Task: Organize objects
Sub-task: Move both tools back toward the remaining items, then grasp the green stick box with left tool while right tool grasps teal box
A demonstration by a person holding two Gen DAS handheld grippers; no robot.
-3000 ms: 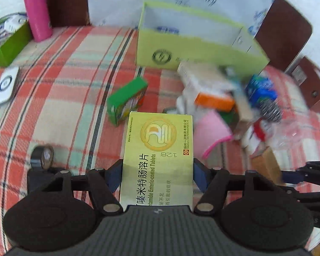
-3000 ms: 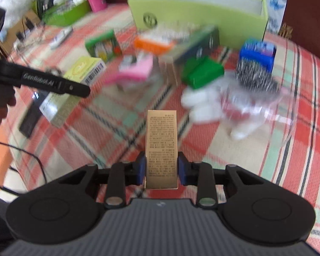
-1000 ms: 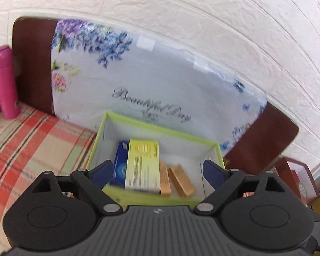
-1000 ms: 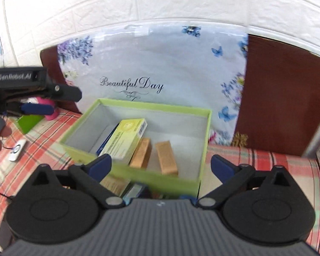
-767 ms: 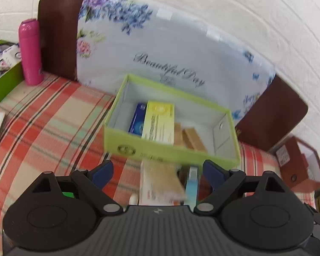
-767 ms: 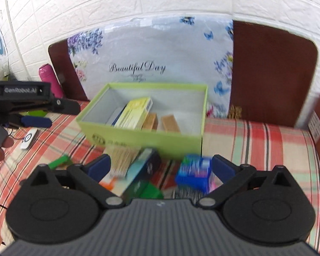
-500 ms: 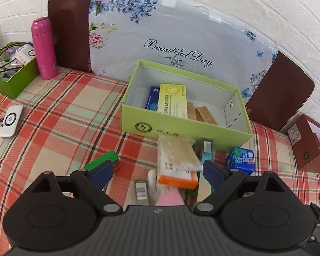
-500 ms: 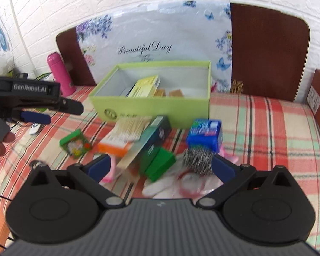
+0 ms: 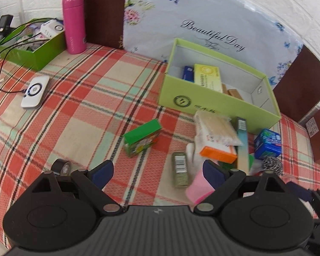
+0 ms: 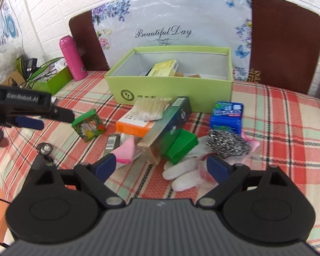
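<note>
Hovering with both my left gripper (image 9: 157, 170) and right gripper (image 10: 163, 166) spread wide and empty, I see the yellow carton (image 9: 207, 77) already inside the green box (image 10: 170, 89) — but grabbing into the tangled pile (image 10: 160, 125) could topple its stacked cartons.

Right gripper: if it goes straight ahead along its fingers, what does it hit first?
Probably the green box in the pile, with the white glove just below that line. The right gripper is open and empty, aimed at the clutter before the lime bin. Depth is hard to judge.
</note>
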